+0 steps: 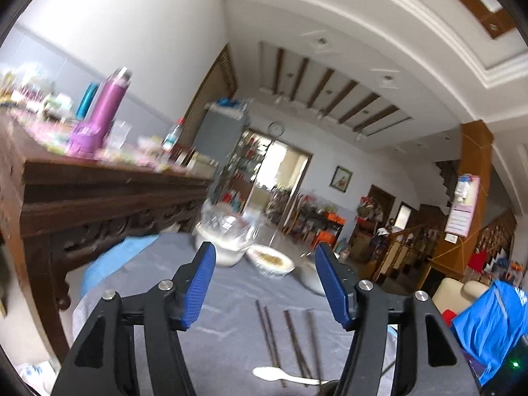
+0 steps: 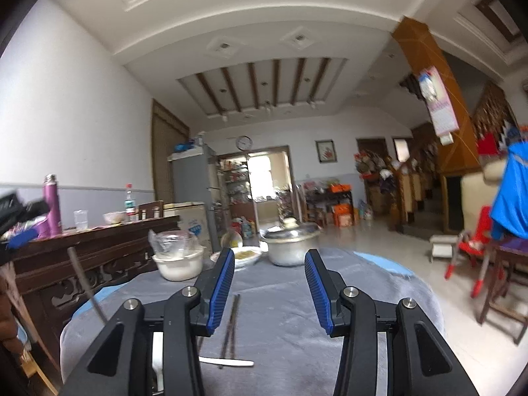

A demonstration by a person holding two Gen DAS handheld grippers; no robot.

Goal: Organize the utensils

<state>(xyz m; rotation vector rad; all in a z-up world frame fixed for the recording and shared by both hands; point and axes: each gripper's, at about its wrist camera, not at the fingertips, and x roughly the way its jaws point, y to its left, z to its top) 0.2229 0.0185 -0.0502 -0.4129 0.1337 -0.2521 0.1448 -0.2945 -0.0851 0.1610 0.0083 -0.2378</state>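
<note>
Several dark chopsticks [image 1: 269,336] lie side by side on the grey-covered round table [image 1: 158,277], with a white spoon [image 1: 280,375] across their near ends. My left gripper [image 1: 264,254] hovers above them, open, nothing between its blue pads. In the right wrist view a chopstick pair [image 2: 231,323] and the white spoon handle [image 2: 227,361] lie just below my right gripper [image 2: 269,254], which is also open and empty. At the left edge the blurred left gripper [image 2: 19,227] shows, and a thin grey stick [image 2: 86,287] slants in the air below it, apart from its pads.
At the table's far side stand a white bowl with a plastic bag [image 2: 178,264], a plate of food [image 2: 246,254] and a lidded metal pot [image 2: 290,247]. A dark carved sideboard [image 2: 99,250] with a purple flask [image 2: 52,204] runs along the left. Red chairs [image 2: 475,247] stand on the right.
</note>
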